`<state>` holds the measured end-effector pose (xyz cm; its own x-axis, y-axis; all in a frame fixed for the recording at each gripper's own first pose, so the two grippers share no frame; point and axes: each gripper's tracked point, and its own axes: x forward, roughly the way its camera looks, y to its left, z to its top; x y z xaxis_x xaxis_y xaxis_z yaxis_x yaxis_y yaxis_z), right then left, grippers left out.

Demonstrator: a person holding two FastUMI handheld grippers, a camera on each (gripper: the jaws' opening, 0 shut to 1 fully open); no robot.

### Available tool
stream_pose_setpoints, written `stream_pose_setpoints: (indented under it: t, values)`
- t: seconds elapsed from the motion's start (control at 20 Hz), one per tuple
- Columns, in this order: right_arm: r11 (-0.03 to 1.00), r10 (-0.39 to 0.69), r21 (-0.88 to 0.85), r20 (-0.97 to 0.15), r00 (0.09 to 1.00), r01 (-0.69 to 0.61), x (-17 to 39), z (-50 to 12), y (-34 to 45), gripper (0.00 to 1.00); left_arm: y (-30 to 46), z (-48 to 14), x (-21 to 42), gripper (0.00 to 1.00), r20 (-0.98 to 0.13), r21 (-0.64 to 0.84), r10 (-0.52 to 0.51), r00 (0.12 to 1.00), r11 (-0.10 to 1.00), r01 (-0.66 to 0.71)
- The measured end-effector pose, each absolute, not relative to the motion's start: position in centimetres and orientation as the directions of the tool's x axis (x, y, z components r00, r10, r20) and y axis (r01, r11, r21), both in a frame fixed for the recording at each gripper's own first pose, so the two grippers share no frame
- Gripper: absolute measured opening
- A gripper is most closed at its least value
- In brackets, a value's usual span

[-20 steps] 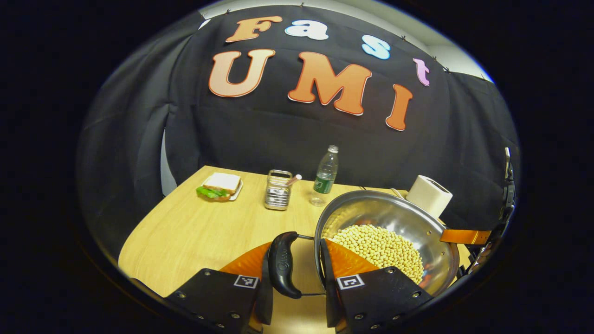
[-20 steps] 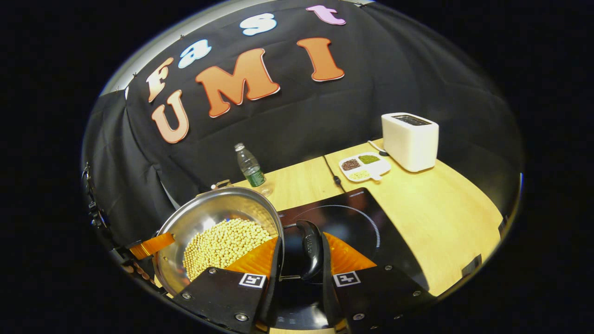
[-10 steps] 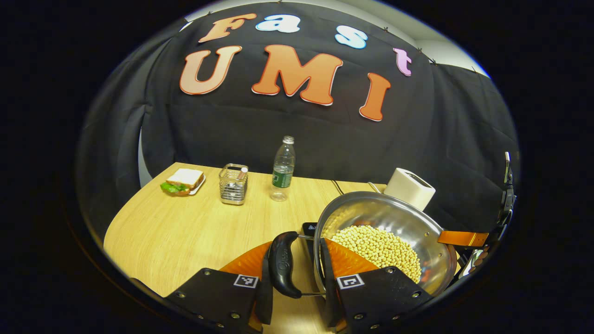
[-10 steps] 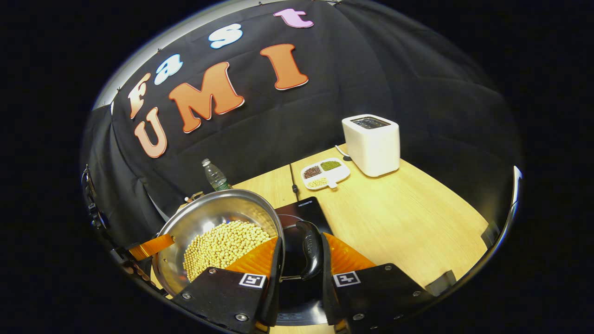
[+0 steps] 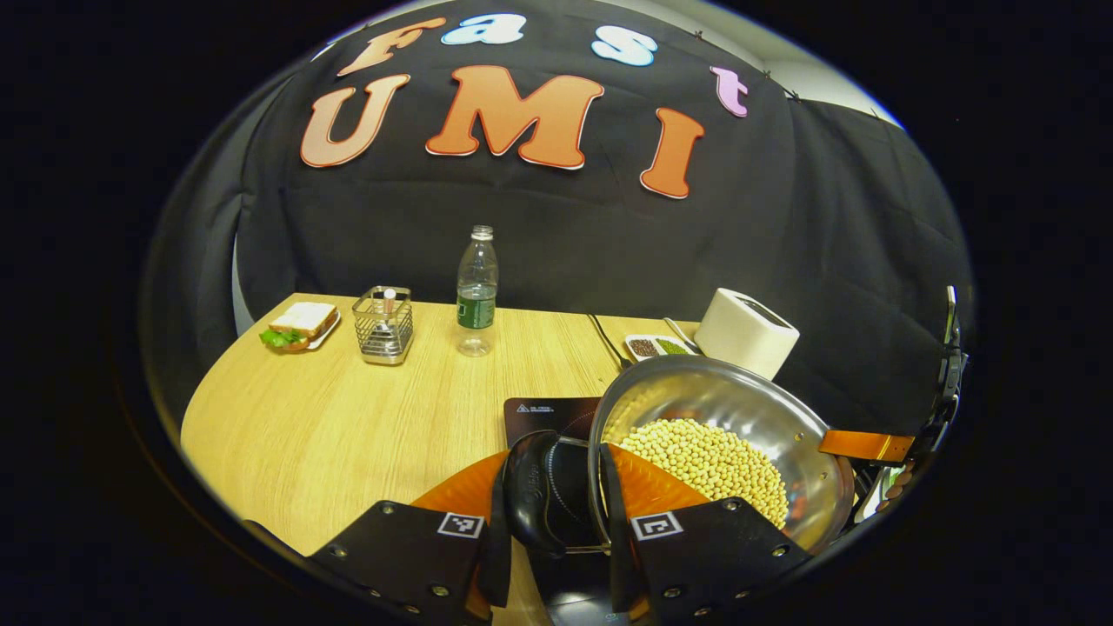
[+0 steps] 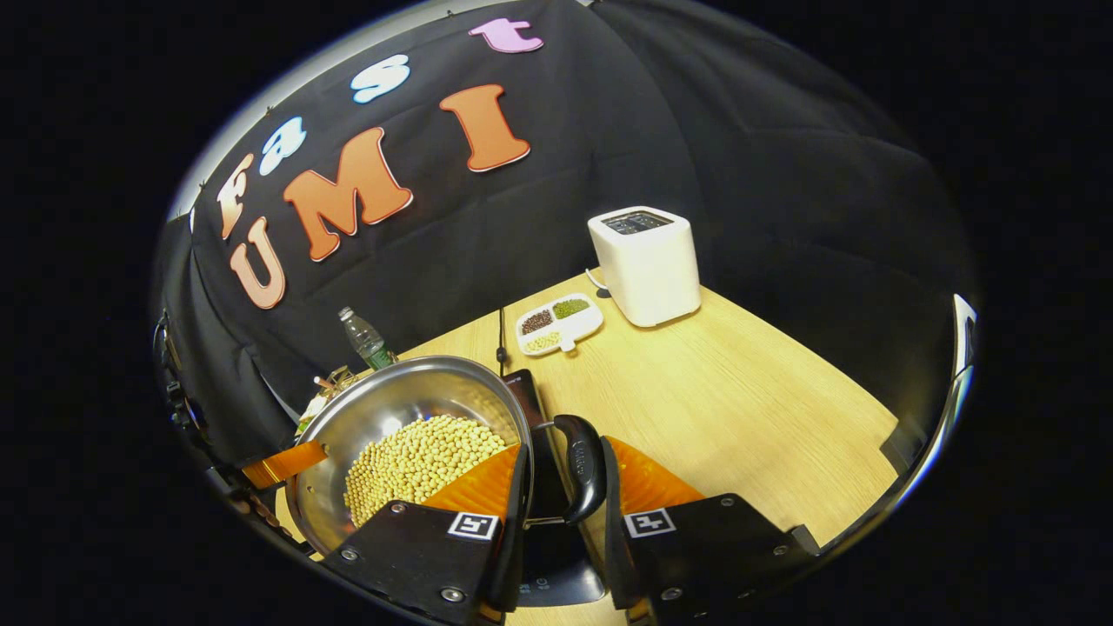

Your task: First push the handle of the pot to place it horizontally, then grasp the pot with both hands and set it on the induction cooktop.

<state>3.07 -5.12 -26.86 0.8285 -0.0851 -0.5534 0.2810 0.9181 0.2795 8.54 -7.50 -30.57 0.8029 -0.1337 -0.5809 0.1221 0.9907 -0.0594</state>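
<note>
A steel pot [image 5: 722,409] holding yellow beans [image 5: 709,461] hangs between my two grippers, above the black induction cooktop [image 5: 543,410]. My left gripper [image 5: 552,522] is shut on the pot's black left handle [image 5: 529,491], with the cooktop showing under that handle. In the right gripper view the pot [image 6: 391,409] sits at lower left, and my right gripper [image 6: 561,522] is shut on the black right handle [image 6: 583,465]. The cooktop [image 6: 556,574] lies below it. The opposite gripper appears beyond the pot in each view: the right gripper [image 5: 869,445] and the left gripper [image 6: 283,461].
On the wooden table [image 5: 348,426] stand a sandwich plate [image 5: 300,323], a wire holder [image 5: 383,323] and a water bottle [image 5: 476,291] along the back. A white toaster [image 6: 645,265], a divided dish of beans [image 6: 549,322] and a black cable [image 6: 502,330] sit behind the cooktop.
Both grippers have carried the pot rightward over the table. The cooktop, earlier under the right handle and to its right, now lies beneath the pot and the left handle.
</note>
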Motion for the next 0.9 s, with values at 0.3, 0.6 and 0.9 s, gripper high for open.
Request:
stream_pose_setpoints:
  t: [0.3,0.6,0.9]
  values:
    - [0.913,-0.08,0.283,-0.58,0.811,0.293,3.4,-28.6,-4.5,0.39,-7.3,-32.4,8.3,0.46,-0.604,-0.061,-0.127,0.787,0.992,0.113]
    - [0.921,-0.084,0.27,-0.567,0.82,0.281,3.6,-28.7,-4.5,0.39,-6.8,-33.5,8.0,0.46,-0.61,-0.1,-0.145,0.779,0.989,0.106]
    - [0.927,-0.104,0.25,-0.546,0.831,0.28,3.7,-28.2,-4.2,0.39,-6.1,-34.4,7.6,0.47,-0.63,-0.151,-0.164,0.759,0.985,0.088]
